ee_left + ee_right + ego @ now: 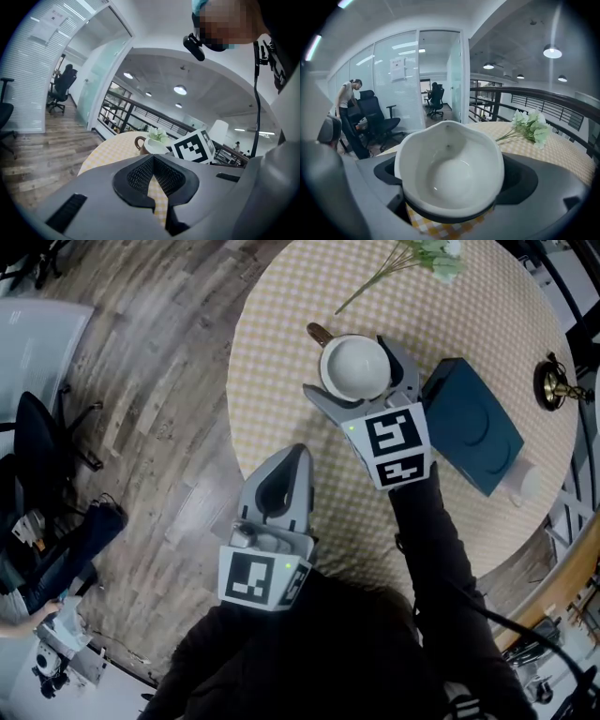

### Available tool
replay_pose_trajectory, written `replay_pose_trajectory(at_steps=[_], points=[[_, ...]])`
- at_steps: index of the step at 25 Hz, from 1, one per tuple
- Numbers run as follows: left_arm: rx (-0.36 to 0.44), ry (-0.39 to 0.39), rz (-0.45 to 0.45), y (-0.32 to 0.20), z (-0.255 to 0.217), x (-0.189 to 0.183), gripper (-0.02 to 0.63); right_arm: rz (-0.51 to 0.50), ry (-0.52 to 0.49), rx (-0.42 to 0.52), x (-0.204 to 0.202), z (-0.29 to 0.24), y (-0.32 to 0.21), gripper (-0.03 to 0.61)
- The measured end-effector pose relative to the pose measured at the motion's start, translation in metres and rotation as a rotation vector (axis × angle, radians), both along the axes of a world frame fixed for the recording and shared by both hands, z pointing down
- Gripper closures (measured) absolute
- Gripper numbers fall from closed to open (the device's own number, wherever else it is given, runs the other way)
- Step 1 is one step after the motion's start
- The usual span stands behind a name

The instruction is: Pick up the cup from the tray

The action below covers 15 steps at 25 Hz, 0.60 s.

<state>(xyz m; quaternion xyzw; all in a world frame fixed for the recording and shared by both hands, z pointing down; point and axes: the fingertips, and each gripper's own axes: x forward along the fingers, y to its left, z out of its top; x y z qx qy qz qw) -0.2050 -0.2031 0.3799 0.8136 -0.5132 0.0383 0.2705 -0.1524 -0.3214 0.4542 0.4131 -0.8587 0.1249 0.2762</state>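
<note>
cup clamped in my right claw, beside the tray

the white cup [355, 367] is empty. my right gripper [345, 365] has its jaws part open and pressed against the cup's sides. in the head view the cup is over the checked table [281, 324], just left of the dark tray [473, 423]. my left gripper [298, 454] is at the table's near edge, jaws closed together, holding nothing.

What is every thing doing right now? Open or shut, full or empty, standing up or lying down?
Right tongs: shut on the cup.
White round cup with a brown handle: upright, empty, held beside the tray.
Left tongs: shut, holding nothing.
Dark blue square tray: lying flat, nothing on it.
Pale flowers with green stems: lying down on the yellow checked tablecloth.
</note>
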Motion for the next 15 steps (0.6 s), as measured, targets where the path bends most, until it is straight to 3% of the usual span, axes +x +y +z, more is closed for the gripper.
replay_pose_trajectory(at_steps=[10, 15], points=[[-0.023, 0.009, -0.022, -0.006, 0.005, -0.011, 0.607, -0.019, 0.057, -0.041, -0.004, 0.033, 0.004, 0.060], [-0.027, 0.001, -0.028, -0.003, 0.008, -0.017, 0.607, -0.013, 0.049, -0.014, -0.007, 0.037, 0.005, 0.060]])
